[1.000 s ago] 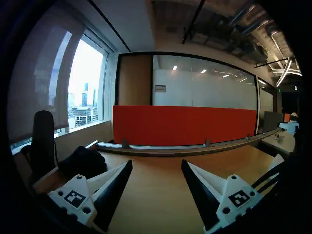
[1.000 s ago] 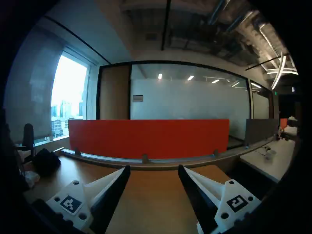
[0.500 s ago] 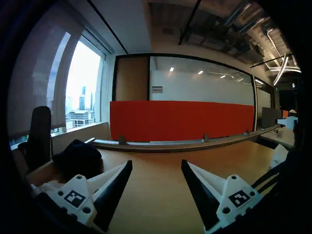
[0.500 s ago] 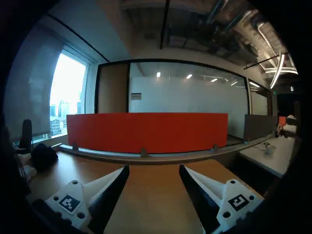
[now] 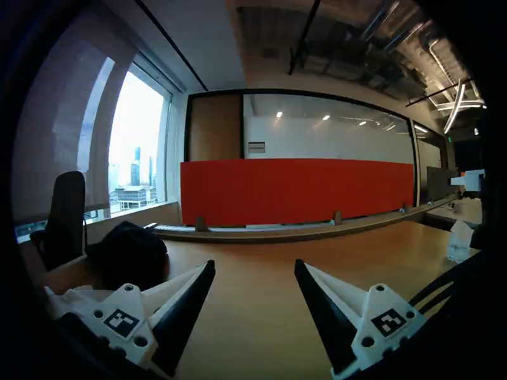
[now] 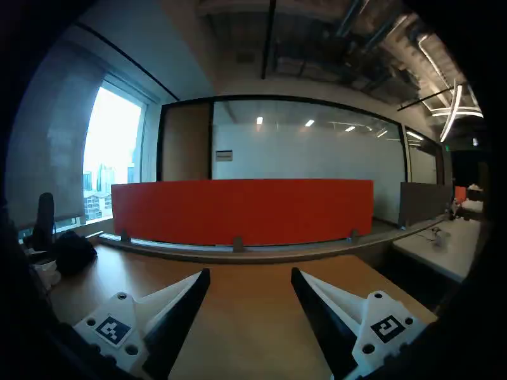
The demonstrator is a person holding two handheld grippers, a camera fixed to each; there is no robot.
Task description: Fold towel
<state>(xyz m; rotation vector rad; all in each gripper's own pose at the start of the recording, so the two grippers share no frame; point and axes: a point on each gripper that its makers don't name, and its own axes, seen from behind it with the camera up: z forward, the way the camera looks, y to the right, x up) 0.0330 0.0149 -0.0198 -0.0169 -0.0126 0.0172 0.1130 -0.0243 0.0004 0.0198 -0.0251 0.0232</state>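
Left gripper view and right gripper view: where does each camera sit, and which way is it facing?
Left gripper view: rides on the left gripper, looking forward between its open fingers, low across the wooden desk toward the red divider; a black bag lies close on the left.
Right gripper view: rides on the right gripper, facing much the same way along its own open fingers; the black bag sits farther off to the left.
Shared: wooden desk, red divider, black bag, window.
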